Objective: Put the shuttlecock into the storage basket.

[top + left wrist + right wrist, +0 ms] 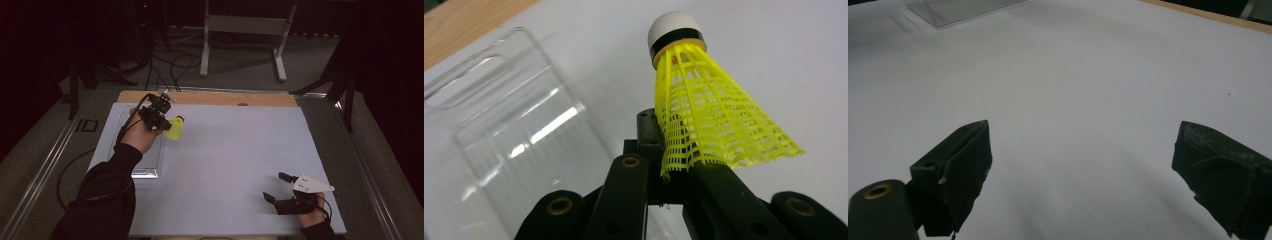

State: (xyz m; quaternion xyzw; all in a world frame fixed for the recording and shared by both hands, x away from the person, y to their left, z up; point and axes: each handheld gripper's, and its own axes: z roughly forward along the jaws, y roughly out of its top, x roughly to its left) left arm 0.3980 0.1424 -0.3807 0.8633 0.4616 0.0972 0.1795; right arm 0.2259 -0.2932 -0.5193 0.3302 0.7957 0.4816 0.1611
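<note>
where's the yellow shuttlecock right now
The shuttlecock is at the far left of the table in the high view, pinched by its skirt in the left gripper, just right of the clear plastic box.

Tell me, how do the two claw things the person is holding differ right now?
The left gripper is shut on a yellow shuttlecock, pinching its skirt; the right gripper is open, with nothing between its jaws. The left one is at the table's far left, beside a clear plastic box; the right one is at the near right, over bare white table. Both are black, hand-held, and trail a cable.
</note>
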